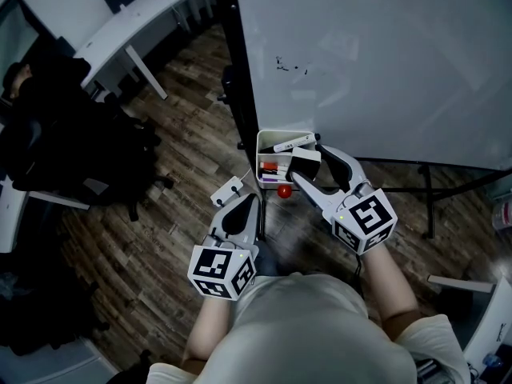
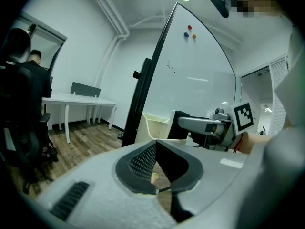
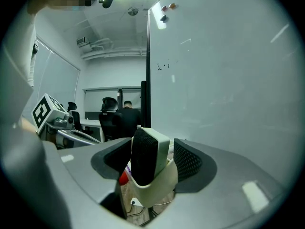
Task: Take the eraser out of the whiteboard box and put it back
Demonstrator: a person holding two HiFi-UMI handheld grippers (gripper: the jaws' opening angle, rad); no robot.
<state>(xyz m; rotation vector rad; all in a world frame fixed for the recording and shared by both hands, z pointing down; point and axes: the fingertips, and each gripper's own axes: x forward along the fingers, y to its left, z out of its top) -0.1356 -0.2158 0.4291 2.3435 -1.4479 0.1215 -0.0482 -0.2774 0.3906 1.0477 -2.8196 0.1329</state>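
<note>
A white whiteboard box [image 1: 261, 155] hangs at the board's lower edge. The eraser [image 1: 302, 165], white-backed with black felt, stands upright in it. My right gripper [image 1: 308, 163] straddles the eraser, one finger on each side. In the right gripper view the eraser [image 3: 147, 160] stands in the box [image 3: 164, 187] between the pads with a gap on both sides, so the right gripper [image 3: 152, 159] is open. My left gripper [image 1: 254, 201] hangs lower left of the box, shut and empty. In the left gripper view its jaws [image 2: 156, 171] meet, with the box [image 2: 155, 125] beyond.
The whiteboard [image 1: 384, 54] fills the upper right on a black stand [image 1: 240, 94]. A marker [image 1: 292, 143] and a red item [image 1: 270, 166] lie in the box; a red knob [image 1: 284, 191] sits below it. At left are a white desk [image 1: 120, 30], black chairs and a seated person [image 2: 33, 75].
</note>
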